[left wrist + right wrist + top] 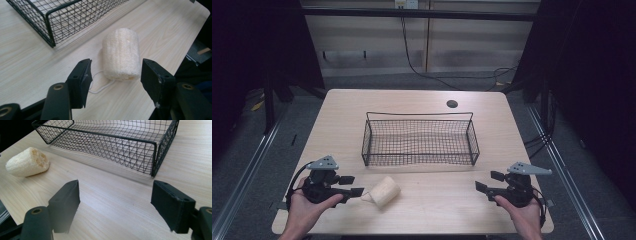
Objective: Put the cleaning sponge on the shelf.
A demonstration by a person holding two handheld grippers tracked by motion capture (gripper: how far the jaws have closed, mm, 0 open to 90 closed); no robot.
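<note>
A cream loofah sponge (pixel 384 191) lies on its side on the wooden table, in front of a black wire basket (pixel 419 161). A thin white cord loop (pixel 100 86) hangs from the loofah's near end. My left gripper (pixel 353 185) is open at the front left, its jaws pointing at the loofah (pixel 122 57), which lies just beyond the tips and apart from them. At the front right my right gripper (pixel 484 181) is open with nothing between its jaws. From there the loofah (pixel 27 162) shows far off to the left, and the basket (pixel 153 157) stands ahead, with nothing in it.
The table (pixel 342 125) has a round dark grommet hole (pixel 452 104) behind the basket. Dark curtains hang at both sides, and cables run over the floor behind the table. Bare tabletop lies between the two grippers.
</note>
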